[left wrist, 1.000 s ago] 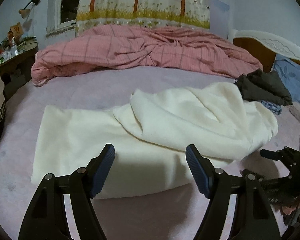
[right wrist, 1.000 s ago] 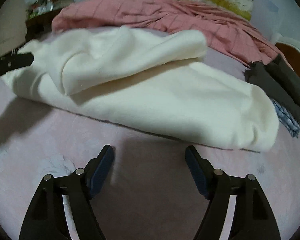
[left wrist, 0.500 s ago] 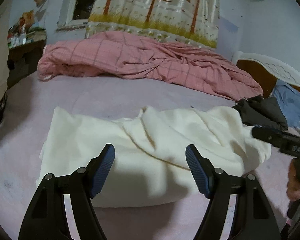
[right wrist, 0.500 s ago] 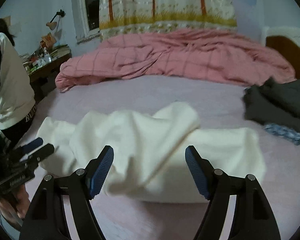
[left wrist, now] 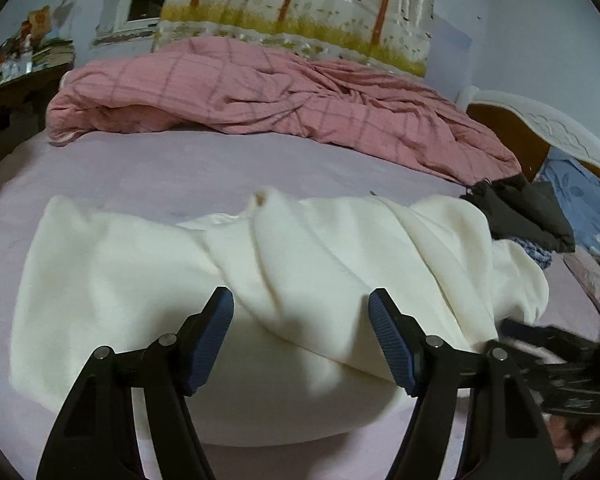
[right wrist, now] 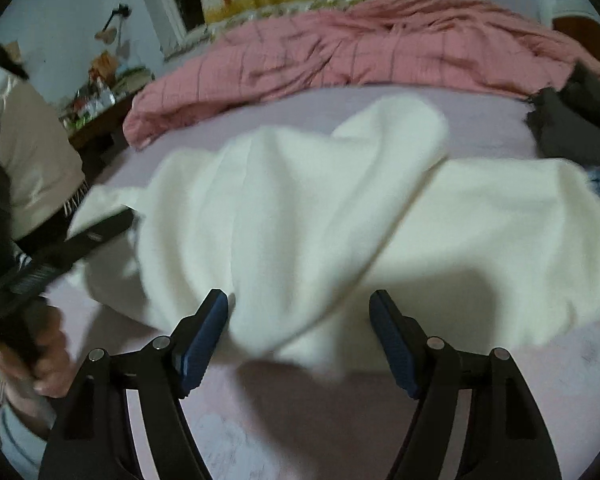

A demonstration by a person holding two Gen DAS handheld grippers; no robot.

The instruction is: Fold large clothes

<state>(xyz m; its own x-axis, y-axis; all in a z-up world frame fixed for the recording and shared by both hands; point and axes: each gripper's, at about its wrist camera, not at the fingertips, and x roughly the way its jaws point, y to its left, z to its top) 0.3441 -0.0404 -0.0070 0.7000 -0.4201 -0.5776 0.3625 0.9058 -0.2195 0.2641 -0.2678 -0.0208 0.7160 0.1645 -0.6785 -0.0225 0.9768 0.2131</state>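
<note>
A large cream garment (left wrist: 300, 248) lies crumpled on the lilac bed sheet (left wrist: 180, 168), one flap thrown loosely over its flatter lower layer. My left gripper (left wrist: 300, 304) hovers just over its near edge; the jaws are closing, with cloth seen in the gap below them but no pad pressing on it. In the right wrist view the same garment (right wrist: 300, 208) fills the middle. My right gripper (right wrist: 298, 304) stands open above the hanging lower edge of the flap, nothing pinched. A hand (right wrist: 40, 364) grips the left tool at the far left.
A rumpled pink checked quilt (left wrist: 280, 104) runs along the far side of the bed. Dark folded clothes (left wrist: 520, 208) and a blue floral pillow (left wrist: 580, 200) sit at the right by the headboard (left wrist: 540, 120). A person in a cream top (right wrist: 28, 152) stands left, near a cluttered desk (right wrist: 100, 96).
The right gripper swung up from the garment's right end and now sits over its middle flap. The left gripper drew closer to the garment. The garment lies much as before.
</note>
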